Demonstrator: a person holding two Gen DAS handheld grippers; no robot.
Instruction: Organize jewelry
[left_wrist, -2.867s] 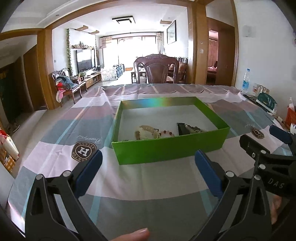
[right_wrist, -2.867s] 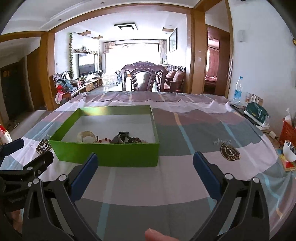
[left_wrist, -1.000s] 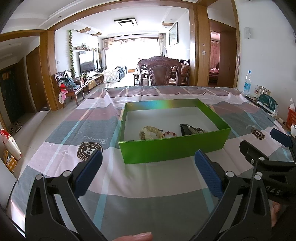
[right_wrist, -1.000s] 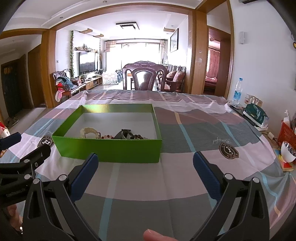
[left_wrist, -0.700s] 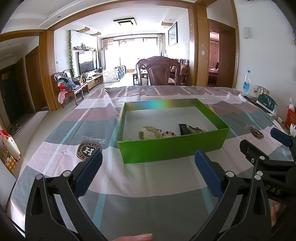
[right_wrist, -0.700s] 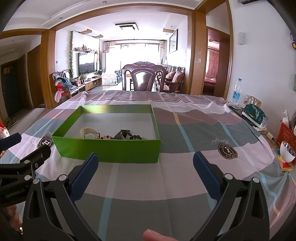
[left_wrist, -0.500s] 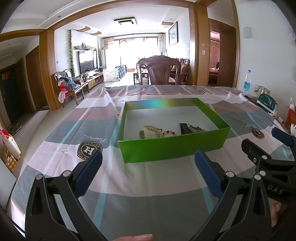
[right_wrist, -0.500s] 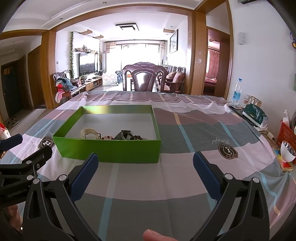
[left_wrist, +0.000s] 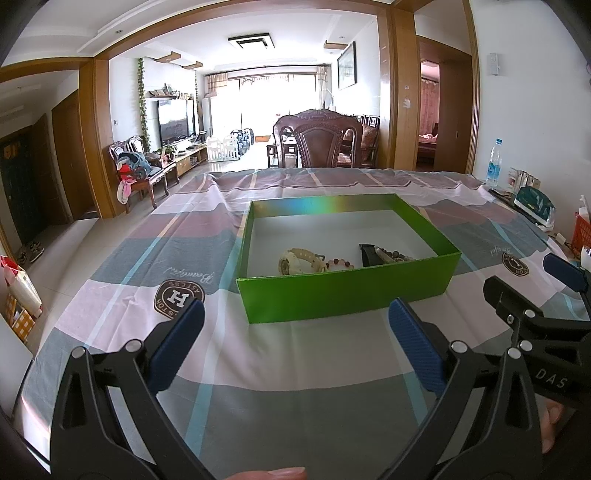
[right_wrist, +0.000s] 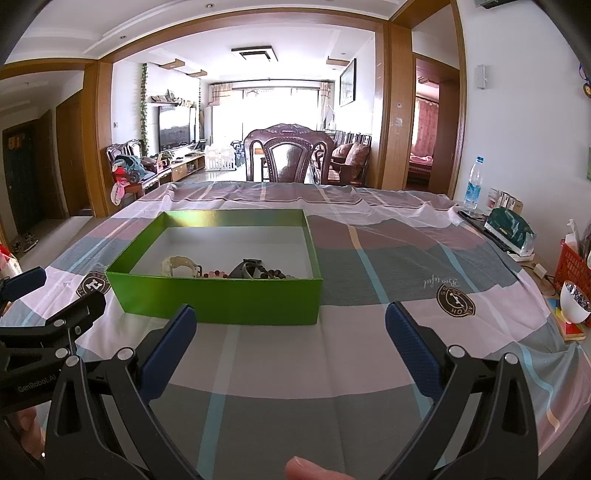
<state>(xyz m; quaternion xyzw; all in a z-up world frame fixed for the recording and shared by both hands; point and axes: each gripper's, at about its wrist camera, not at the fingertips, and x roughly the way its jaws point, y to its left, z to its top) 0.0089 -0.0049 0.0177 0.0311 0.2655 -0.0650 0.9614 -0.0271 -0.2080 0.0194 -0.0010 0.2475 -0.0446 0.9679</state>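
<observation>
Nearest me, my left gripper (left_wrist: 293, 341) and right gripper (right_wrist: 286, 338) hover spread and empty over the tablecloth (right_wrist: 295, 369). Beyond, the jewelry (right_wrist: 225, 271) already lies inside the green box (right_wrist: 221, 299); this fits either sorting pending or finished.

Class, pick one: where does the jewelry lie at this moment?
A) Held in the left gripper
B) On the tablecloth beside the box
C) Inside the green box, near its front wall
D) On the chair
C: the cream watch and the beads lie inside the green box, close behind its front wall.
</observation>
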